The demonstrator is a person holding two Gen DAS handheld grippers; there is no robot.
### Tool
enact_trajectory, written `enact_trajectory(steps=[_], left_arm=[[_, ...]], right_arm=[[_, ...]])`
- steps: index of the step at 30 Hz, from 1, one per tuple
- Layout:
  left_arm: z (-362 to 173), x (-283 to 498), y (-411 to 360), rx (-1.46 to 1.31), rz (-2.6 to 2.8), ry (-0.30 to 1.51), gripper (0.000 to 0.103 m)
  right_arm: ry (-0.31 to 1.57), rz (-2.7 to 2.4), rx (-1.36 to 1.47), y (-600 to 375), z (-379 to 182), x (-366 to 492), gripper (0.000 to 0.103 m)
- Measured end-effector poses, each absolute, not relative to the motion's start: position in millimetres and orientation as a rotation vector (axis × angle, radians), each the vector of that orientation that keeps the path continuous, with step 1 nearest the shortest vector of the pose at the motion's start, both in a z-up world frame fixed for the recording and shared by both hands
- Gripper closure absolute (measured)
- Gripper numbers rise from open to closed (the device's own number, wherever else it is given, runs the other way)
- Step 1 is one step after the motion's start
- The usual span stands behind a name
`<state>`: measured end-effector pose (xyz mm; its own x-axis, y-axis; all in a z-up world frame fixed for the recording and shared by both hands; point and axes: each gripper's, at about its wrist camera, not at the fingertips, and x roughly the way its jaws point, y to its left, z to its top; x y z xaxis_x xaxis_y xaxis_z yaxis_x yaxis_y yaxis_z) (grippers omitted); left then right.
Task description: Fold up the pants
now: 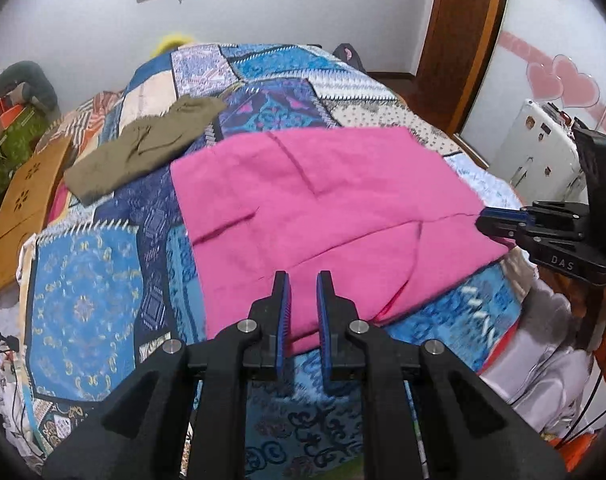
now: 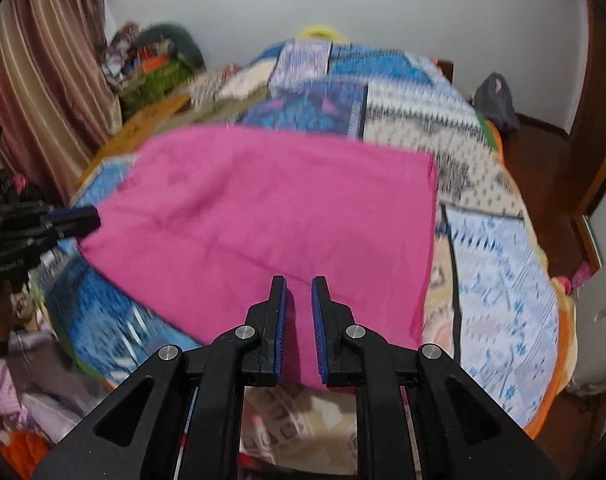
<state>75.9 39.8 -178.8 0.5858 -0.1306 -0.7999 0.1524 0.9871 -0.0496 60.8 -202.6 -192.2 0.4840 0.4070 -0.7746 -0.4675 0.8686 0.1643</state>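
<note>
Pink pants [image 1: 323, 216] lie folded flat on a patchwork bedspread [image 1: 83, 304]; they also show in the right wrist view [image 2: 271, 220], which is blurred. My left gripper [image 1: 303, 280] hovers over the near edge of the pants, jaws apart with a narrow gap and nothing between them. My right gripper [image 2: 298, 284] is likewise open and empty above the near edge. In the left wrist view the right gripper [image 1: 487, 222] sits at the pants' right edge; in the right wrist view the left gripper [image 2: 91, 218] sits at their left edge.
An olive-green garment [image 1: 143, 148] lies folded on the bed beyond the pants. A wooden board [image 1: 27, 200] leans at the bed's left side. Clutter sits left of the bed [image 2: 151, 68], a white appliance [image 1: 539, 148] right, and a dark bag [image 2: 497, 100] on the floor.
</note>
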Motion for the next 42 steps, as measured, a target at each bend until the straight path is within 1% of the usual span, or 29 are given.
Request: enact_trajectory(steps=[1,2,4,5,8,17,18,19,20,21,23,27,31,32,33,38,42], left_arm=[[-180,74,43,0.018,-0.162,0.930,0.086],[-181,73,47,0.010,-0.155,0.930,0.076],[-181,74,56,-0.007,-0.142,0.932,0.067],[-180,75,60,-0.022,-0.145,0.938,0.066],[-171,81,69,-0.029,-0.112,0.938,0.066],[-137,126,95,-0.049,-0.049,0.870,0.065],[-135,132,97,-0.050,-0.045,0.865,0.065],[-133,140,99,-0.046,-0.039,0.861,0.065],[-131,146,100,-0.040,-0.034,0.859,0.065],[-130,154,101,-0.031,-0.030,0.856,0.065],[-130,170,101,-0.019,-0.034,0.856,0.065],[-141,196,95,0.012,-0.076,0.869,0.065],[-162,214,98,0.066,-0.045,0.879,0.064],[-169,218,103,0.046,-0.042,0.893,0.060],[-175,221,109,0.020,-0.045,0.908,0.058],[-208,235,131,-0.125,-0.077,0.999,0.056],[-219,237,134,-0.177,-0.083,1.001,0.055]], right_arm=[[0.918,0.530,-0.077,-204,-193,58,0.092],[0.919,0.528,-0.078,-207,-193,55,0.092],[0.930,0.525,-0.072,-211,-192,55,0.092],[0.937,0.518,-0.069,-214,-191,56,0.092],[0.935,0.499,-0.042,-224,-182,62,0.092],[0.795,0.439,-0.026,-241,-133,103,0.091],[0.786,0.429,-0.030,-241,-131,111,0.087],[0.776,0.418,-0.032,-242,-129,118,0.078],[0.769,0.410,-0.032,-243,-129,124,0.073],[0.760,0.397,-0.027,-244,-129,132,0.064],[0.763,0.397,-0.011,-246,-131,149,0.063],[0.788,0.405,-0.011,-240,-142,183,0.063],[0.821,0.355,-0.061,-232,-167,217,0.063],[0.835,0.352,-0.066,-232,-173,223,0.063],[0.857,0.351,-0.067,-231,-182,231,0.063],[0.951,0.350,-0.081,-230,-220,258,0.063],[1.008,0.363,-0.046,-231,-243,273,0.063]])
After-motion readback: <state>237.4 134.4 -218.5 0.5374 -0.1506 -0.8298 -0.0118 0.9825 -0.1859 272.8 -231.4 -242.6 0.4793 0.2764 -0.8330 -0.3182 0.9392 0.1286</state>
